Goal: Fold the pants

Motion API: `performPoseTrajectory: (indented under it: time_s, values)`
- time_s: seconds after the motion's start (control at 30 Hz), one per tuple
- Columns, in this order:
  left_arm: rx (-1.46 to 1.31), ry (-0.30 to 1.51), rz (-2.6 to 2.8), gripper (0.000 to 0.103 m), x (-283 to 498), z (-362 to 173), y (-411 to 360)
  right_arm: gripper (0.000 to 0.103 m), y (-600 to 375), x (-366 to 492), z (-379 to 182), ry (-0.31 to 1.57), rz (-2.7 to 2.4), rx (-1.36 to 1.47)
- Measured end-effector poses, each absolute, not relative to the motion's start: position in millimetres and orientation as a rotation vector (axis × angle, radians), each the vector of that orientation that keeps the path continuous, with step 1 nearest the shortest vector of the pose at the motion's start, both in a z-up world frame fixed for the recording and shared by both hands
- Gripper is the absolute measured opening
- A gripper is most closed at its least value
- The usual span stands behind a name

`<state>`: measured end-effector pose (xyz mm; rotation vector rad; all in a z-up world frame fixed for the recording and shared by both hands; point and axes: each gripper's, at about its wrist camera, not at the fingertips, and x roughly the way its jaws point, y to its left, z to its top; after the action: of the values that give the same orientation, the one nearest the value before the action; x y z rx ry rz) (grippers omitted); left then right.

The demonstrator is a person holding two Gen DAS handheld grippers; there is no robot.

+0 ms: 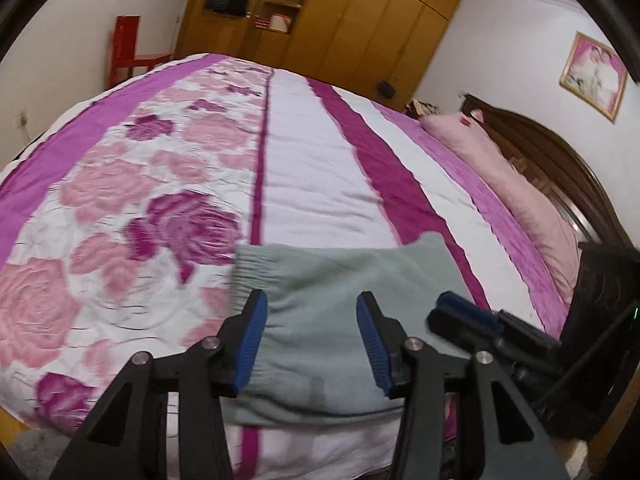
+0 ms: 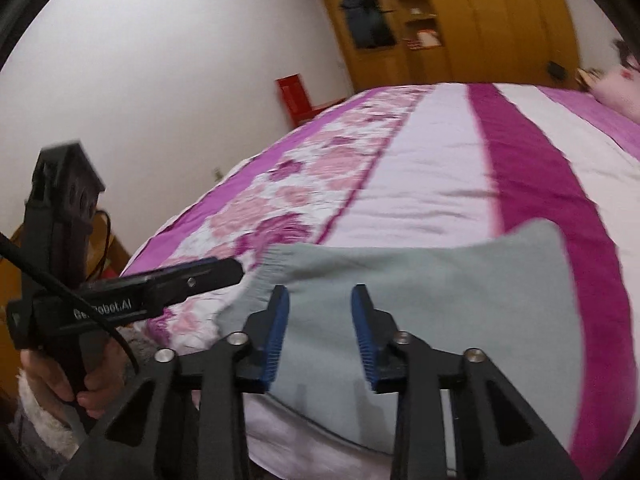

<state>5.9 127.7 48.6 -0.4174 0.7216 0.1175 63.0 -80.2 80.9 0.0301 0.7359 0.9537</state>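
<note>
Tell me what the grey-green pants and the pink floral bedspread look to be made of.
Grey-green pants: soft, matte knit, probably fleece or cotton jersey; the elastic band at the left end is ribbed and gathered. Pink floral bedspread: quilted woven fabric, with stitched lines puckering around the roses; the purple stripes have a faint sheen, so possibly polyester or a cotton blend.
</note>
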Motion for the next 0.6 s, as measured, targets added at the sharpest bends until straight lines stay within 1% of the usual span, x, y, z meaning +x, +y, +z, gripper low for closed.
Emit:
performPoseTrajectory:
  time_s: [0.07,0.2,0.33,0.4,0.47,0.5,0.6]
  values:
    - [-0.411,0.747,0.093,0.042,14,39,114,0.023,-101,71,77,0.744,0.917,0.048]
    - [-0.361,0.808,0.096,0.037,22,17,92,0.016,-131,83,63,0.781,0.852,0.066]
    - [-0.3,0.877,0.161,0.032,20,-6,88,0.014,-161,96,37,0.865,0.813,0.134]
    - [-0.299,0.901,0.183,0.025,16,-16,93,0.01,-175,100,25,0.902,0.796,0.165]
    - [-0.289,0.908,0.208,0.012,11,-21,97,0.006,-186,101,15,0.924,0.784,0.18]
    - [-0.282,0.911,0.218,0.011,8,-23,100,0.0,-192,100,11,0.933,0.773,0.179]
    - [-0.295,0.908,0.216,0.01,4,-26,102,0.0,-217,100,2,0.94,0.73,0.185]
